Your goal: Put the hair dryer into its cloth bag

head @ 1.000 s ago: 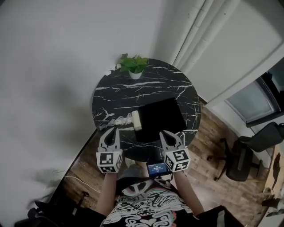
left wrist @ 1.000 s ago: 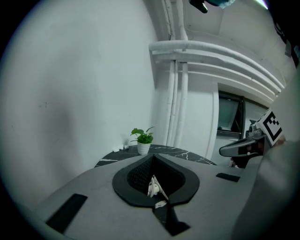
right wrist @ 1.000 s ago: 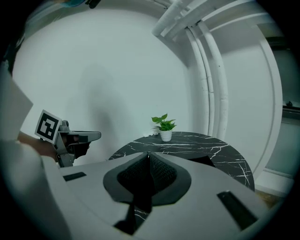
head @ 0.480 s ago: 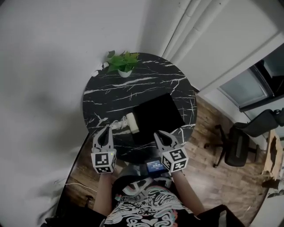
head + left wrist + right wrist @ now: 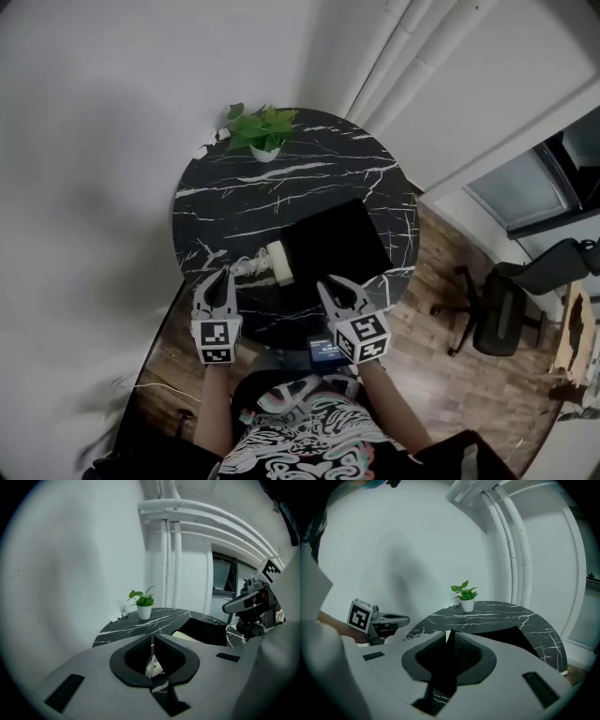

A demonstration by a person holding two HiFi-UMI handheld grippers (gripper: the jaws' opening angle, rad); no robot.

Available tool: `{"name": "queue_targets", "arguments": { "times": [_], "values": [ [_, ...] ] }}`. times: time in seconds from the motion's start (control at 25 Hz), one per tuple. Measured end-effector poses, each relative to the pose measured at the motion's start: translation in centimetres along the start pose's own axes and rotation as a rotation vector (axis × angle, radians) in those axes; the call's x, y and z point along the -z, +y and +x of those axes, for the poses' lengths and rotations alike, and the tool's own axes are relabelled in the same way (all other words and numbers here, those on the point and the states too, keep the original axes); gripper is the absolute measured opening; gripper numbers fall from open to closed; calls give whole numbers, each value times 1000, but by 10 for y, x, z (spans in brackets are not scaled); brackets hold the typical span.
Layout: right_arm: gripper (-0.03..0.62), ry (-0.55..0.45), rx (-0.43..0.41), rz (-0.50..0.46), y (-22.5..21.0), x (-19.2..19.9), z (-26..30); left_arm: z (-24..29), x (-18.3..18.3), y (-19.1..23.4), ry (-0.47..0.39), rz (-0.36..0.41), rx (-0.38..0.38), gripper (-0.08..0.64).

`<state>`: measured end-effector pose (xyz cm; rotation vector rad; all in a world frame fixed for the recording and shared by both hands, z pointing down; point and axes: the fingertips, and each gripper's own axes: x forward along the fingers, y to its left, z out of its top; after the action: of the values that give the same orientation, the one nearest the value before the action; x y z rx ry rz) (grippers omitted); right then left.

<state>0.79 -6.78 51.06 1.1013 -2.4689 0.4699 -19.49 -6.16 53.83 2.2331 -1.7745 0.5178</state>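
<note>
A cream hair dryer (image 5: 278, 262) lies on the round black marble table (image 5: 281, 192), its pale cord (image 5: 246, 268) trailing to the left. The flat black cloth bag (image 5: 335, 246) lies just right of the dryer and touches it. My left gripper (image 5: 223, 275) hovers at the table's near edge, shut and empty, just short of the cord. My right gripper (image 5: 328, 285) is also shut and empty, at the bag's near edge. In the left gripper view the shut gripper (image 5: 152, 637) points at the dryer (image 5: 184, 634) and the bag (image 5: 206, 632). The right gripper view shows the shut gripper (image 5: 449, 633) before the bag (image 5: 501, 637).
A small potted plant (image 5: 263, 131) stands at the table's far edge. White pipes (image 5: 394, 56) run up the wall behind. An office chair (image 5: 502, 309) stands on the wooden floor to the right. A small device with a blue screen (image 5: 326, 352) hangs at the person's chest.
Both grippers have sunk a little toward the table's near edge, the left one more. Their jaws have stayed shut. The dryer and bag have not moved.
</note>
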Motion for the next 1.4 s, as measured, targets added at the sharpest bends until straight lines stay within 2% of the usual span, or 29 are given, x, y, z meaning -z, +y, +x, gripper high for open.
{"name": "queue_targets", "arguments": {
  "times": [0.16, 0.32, 0.44, 0.48, 0.56, 0.92, 1.28, 1.4],
  "values": [
    [23, 44, -32, 5, 2, 6, 18, 9, 17, 2, 75, 59, 9, 15],
    [25, 81, -51, 8, 4, 12, 34, 17, 32, -2, 133, 135, 53, 23],
    [26, 109, -71, 5, 6, 16, 53, 27, 40, -2, 179, 193, 91, 122],
    [34, 124, -78, 3, 8, 19, 57, 30, 43, -2, 192, 211, 100, 130],
    [99, 156, -90, -7, 12, 26, 65, 34, 49, -1, 212, 237, 109, 145],
    [152, 250, -101, -5, 9, 50, 96, 55, 84, -1, 333, 313, 208, 265],
    [152, 255, -110, 44, 8, 56, 102, 64, 98, -7, 366, 329, 275, 284],
    [145, 267, -136, 73, 10, 58, 103, 66, 103, -8, 384, 364, 287, 284]
  ]
}}
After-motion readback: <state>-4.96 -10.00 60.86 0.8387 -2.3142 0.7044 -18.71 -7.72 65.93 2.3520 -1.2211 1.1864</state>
